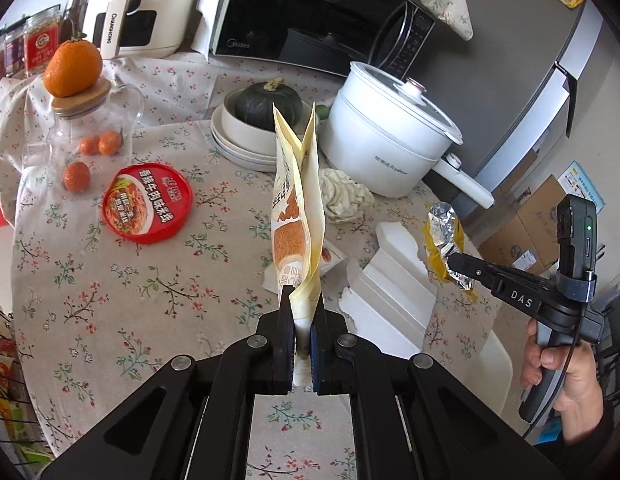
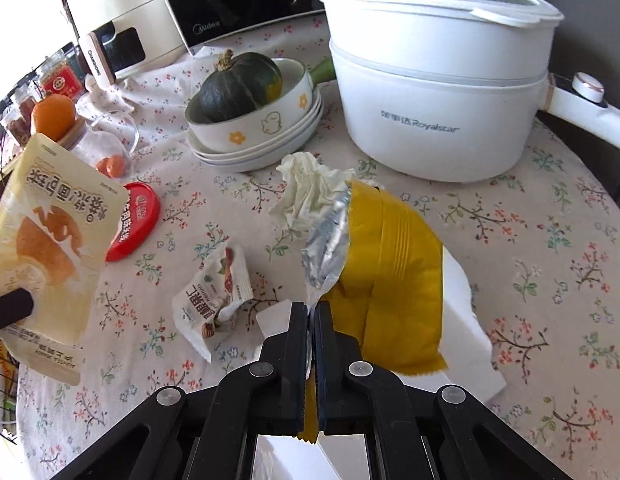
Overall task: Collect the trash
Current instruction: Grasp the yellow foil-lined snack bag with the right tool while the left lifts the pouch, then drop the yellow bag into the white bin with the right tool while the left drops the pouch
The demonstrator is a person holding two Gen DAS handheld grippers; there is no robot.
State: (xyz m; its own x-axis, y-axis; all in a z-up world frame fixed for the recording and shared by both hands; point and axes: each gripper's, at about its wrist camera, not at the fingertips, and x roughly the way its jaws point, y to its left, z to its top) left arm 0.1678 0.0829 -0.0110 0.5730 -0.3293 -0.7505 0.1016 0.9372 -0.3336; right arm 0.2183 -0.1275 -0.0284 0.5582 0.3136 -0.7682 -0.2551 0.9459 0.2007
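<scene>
Cream and glossy, the bread bag [image 1: 299, 216] stands upright between the left gripper [image 1: 301, 300] jaws, which are clamped on its lower edge; it is printed with a browned loaf and dark lettering. The right gripper [image 2: 311, 312] is closed on the yellow wrapper [image 2: 394, 272], pinching its torn, foil-lined edge, so the wrapper hangs above a white foam block [image 2: 466, 304]. On the floral cloth [image 2: 550, 240] just beside lie a small crumpled nut packet [image 2: 213, 300], a wadded tissue [image 2: 305, 188] and a red lid [image 1: 147, 204]. Behind stands a white pot [image 2: 434, 92].
</scene>
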